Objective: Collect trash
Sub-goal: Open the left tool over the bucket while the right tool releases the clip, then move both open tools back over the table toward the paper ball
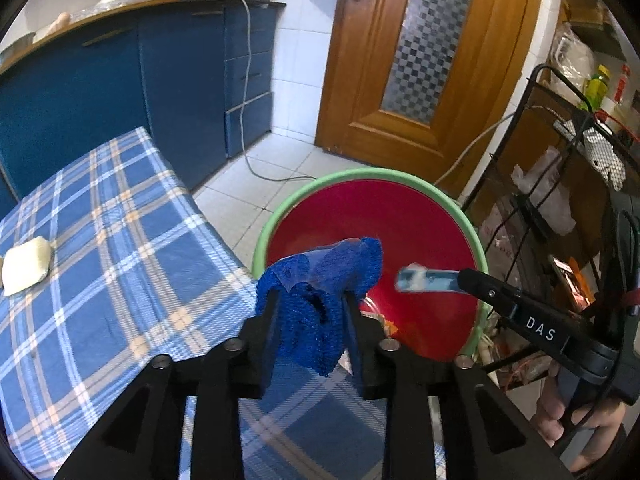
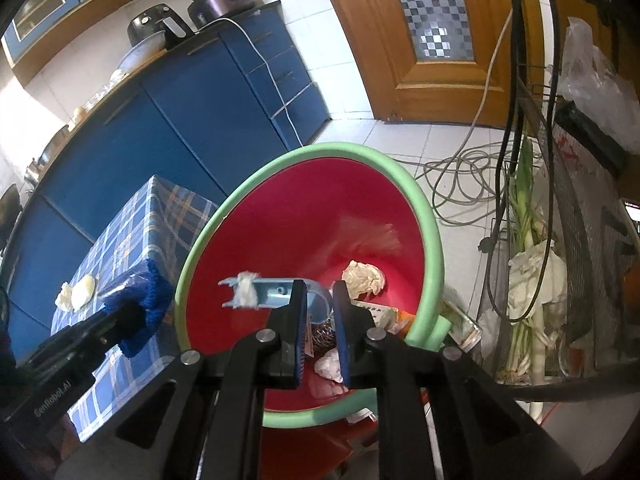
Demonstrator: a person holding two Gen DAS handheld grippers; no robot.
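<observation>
Trash is partway gathered. Nearest, the left gripper point(image 1: 310, 300) has its jaws clamped on a blue knitted rag point(image 1: 320, 280) at the edge of the surface point(image 1: 100, 220). The right gripper point(image 2: 320, 286) has its jaws pinching a pale blue plastic piece point(image 2: 272, 294) above the red bin point(image 2: 432, 248), at one o'clock of the rag. Neither is dropped yet. Crumpled paper point(image 2: 364, 276) and scraps already lie in the bin. Farther off, at nine o'clock, a pale lump point(image 1: 26, 266) waits on the surface.

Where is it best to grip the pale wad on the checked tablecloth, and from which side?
Grip the pale wad across its shorter width, probably from straight above. It lies low and flattish on the checked tablecloth, shows no handle, and nothing stands close beside it.
</observation>
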